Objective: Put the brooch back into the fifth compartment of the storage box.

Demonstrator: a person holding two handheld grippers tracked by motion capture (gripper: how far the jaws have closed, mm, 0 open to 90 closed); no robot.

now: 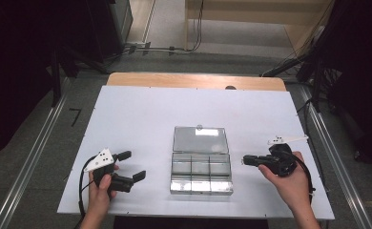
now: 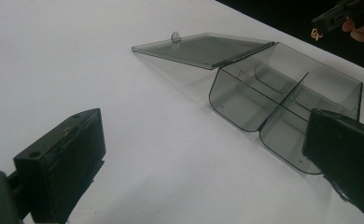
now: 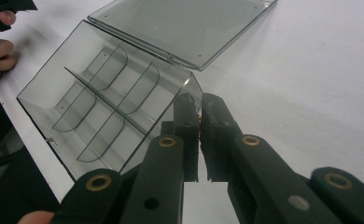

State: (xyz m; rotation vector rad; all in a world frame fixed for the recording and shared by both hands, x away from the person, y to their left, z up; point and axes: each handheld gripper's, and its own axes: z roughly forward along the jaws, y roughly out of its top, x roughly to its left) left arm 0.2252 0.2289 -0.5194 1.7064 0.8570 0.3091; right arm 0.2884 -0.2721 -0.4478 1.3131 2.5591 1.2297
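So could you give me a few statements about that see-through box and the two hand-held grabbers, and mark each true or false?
1. The clear box has its lid open, lying flat on the table. True.
2. The box compartments are full of parts. False: they look empty.
3. The left gripper has its jaws wide apart. True.
4. The right gripper is wide open. False: its jaws are nearly together.
5. The left gripper grips the lid. False: it is apart from the box.

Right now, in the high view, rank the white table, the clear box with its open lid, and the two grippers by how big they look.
1. White table, by far the largest.
2. Clear box with its open lid.
3. Left gripper and right gripper: they look about alike, so I won't rank one above the other.
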